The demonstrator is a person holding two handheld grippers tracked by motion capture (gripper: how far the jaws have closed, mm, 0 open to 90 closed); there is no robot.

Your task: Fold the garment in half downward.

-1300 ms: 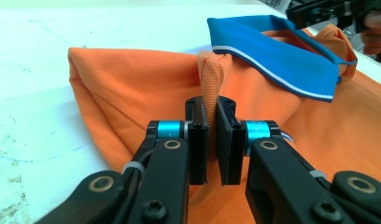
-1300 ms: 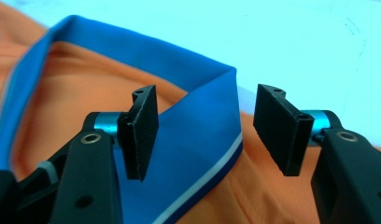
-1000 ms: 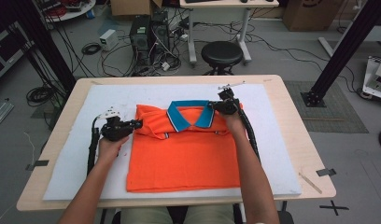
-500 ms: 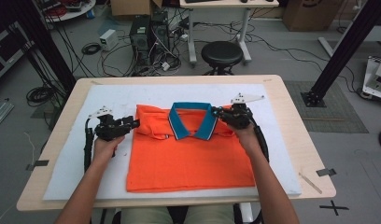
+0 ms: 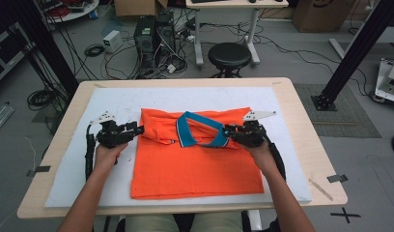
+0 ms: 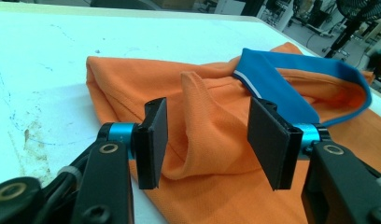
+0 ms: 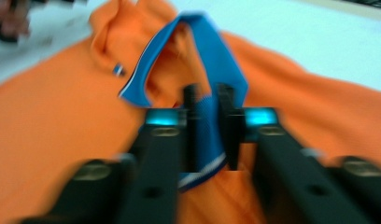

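Folded orange knit polo shirt (image 5: 197, 159) w/ blue ribbed collar (image 5: 201, 131) lies flat on the white foam mat (image 5: 79, 164) covering the wooden worktop (image 5: 308, 135), roughly mid-mat, collar at the far end.

Left gripper (image 5: 137, 130) sits at the shirt's left shoulder edge. Its fingers (image 6: 153, 135) stand apart, having just been opening; a raised ridge of orange fabric stands btwn them, pads not pressing it. Left of these fingers: bare mat, lots of free room out to the worktop edge.

Right gripper (image 5: 227, 131) is at the collar's right side. Its fingers (image 7: 191, 126) have just been opening, gap narrow; the blue collar strip runs btwn them. View is blurred, so can't tell if pads press the strip or just flank it. Beyond these fingers the collar loop stands up, open. Behind that gripper a short stretch of shirt runs to its right edge, then a mat strip and worktop rim.
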